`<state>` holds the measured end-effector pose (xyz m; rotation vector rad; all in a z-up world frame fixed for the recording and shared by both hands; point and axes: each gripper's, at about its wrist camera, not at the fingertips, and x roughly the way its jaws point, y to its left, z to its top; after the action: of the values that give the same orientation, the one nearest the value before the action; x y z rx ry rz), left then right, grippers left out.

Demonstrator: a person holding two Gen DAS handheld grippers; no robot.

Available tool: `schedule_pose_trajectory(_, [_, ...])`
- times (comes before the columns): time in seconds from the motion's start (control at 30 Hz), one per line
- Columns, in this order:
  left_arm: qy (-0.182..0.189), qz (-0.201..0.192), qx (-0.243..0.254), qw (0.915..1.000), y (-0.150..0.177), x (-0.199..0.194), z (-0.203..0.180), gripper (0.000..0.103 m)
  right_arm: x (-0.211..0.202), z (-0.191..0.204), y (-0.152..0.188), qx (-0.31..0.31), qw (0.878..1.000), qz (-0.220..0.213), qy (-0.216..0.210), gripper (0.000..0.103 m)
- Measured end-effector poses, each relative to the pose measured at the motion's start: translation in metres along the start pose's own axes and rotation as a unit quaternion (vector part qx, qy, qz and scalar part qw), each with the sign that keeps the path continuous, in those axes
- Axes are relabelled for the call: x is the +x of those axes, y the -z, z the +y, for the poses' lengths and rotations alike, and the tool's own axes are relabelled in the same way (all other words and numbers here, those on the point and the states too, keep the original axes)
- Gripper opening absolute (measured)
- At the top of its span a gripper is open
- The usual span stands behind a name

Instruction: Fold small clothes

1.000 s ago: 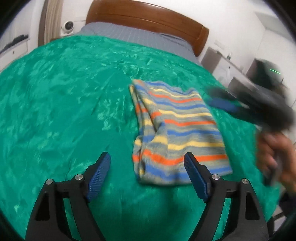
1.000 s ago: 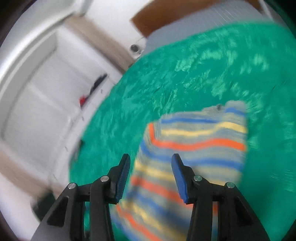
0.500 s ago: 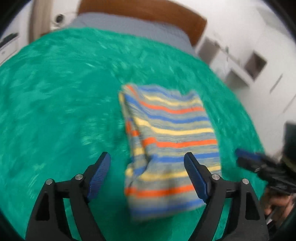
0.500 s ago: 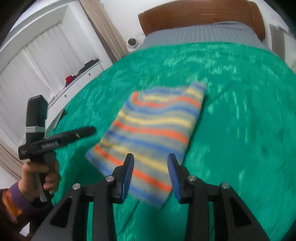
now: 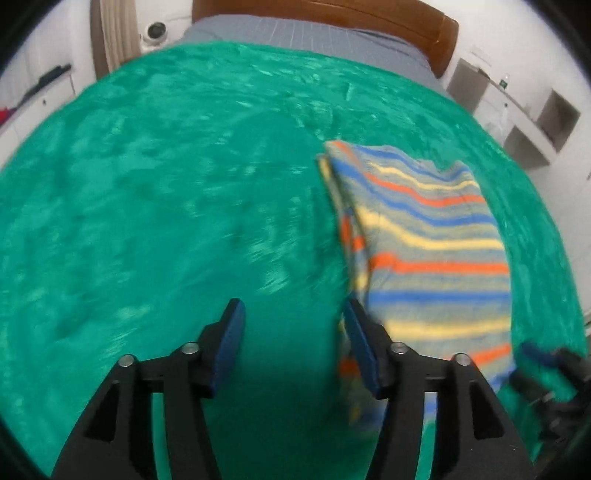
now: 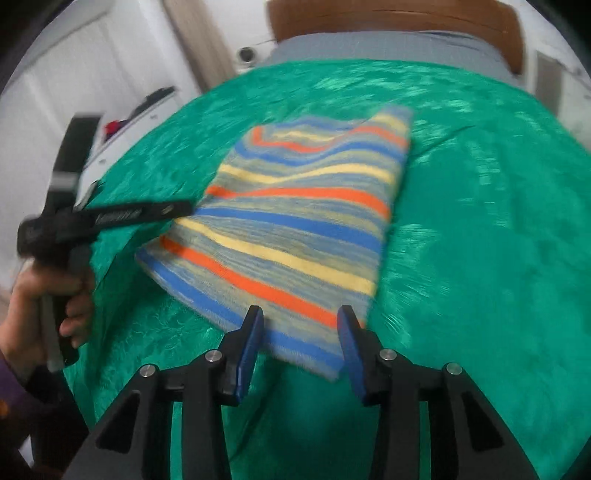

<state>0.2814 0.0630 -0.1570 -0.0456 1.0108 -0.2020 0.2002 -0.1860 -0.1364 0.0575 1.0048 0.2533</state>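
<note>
Black left gripper (image 5: 293, 347) and right gripper (image 6: 301, 349) – blue-padded jaws, silver screws

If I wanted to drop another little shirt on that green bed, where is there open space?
The green blanket lies bare left of the striped folded garment, up to the grey sheet by the headboard. A narrower bare strip runs along the garment's right side. It is crowded at the near edge, where the left claw and right claw hover, both open.

This is a home bedroom: a bed (image 5: 147, 184) spread with a green blanket (image 6: 480, 221) stands against a brown wooden headboard (image 5: 424, 22), with a striped grey sheet (image 5: 295, 33) at its head, curtains (image 5: 114, 33) and white built-in shelves (image 5: 546, 122) alongside.
</note>
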Motion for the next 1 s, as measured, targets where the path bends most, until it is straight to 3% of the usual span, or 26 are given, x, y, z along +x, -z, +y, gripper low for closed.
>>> schedule_pose_trajectory(0.07, [-0.009,-0.009,0.011,0.9999,0.009,-0.017,0.003,0.090,-0.019,0.008,0.003,-0.006,0.999,-0.012,0.038,0.078])
schedule_pose_trajectory(0.13, [-0.025,-0.025,0.028,0.9990,0.019,-0.032,0.002,0.096,-0.041,0.018,0.009,-0.011,0.996,-0.032,0.079,0.085])
schedule_pose_trajectory(0.3, [-0.044,-0.045,0.063,0.9960,0.047,-0.063,-0.011,0.099,-0.071,0.031,0.020,-0.020,0.990,-0.039,0.132,0.085])
schedule_pose_trajectory(0.5, [-0.084,-0.092,0.085,0.9885,0.070,-0.094,-0.027,0.102,-0.086,0.038,0.036,-0.021,0.986,-0.032,0.160,0.085])
schedule_pose_trajectory(0.6, [-0.131,-0.115,0.100,0.9796,0.076,-0.102,-0.033,0.102,-0.090,0.043,0.038,-0.028,0.984,-0.033,0.173,0.085])
schedule_pose_trajectory(0.7, [-0.204,-0.126,0.108,0.9648,0.081,-0.104,-0.040,0.102,-0.097,0.046,0.039,-0.035,0.982,-0.038,0.179,0.085])
schedule_pose_trajectory(0.73, [-0.209,-0.127,0.107,0.9637,0.082,-0.104,-0.040,0.102,-0.099,0.047,0.039,-0.035,0.983,-0.040,0.178,0.085])
schedule_pose_trajectory(0.83, [-0.164,-0.111,0.095,0.9757,0.084,-0.106,-0.036,0.102,-0.108,0.046,0.043,-0.030,0.985,-0.056,0.161,0.085])
schedule_pose_trajectory(1.0, [-0.149,-0.102,0.089,0.9794,0.094,-0.103,-0.033,0.102,-0.116,0.038,0.072,-0.024,0.988,-0.077,0.132,0.089])
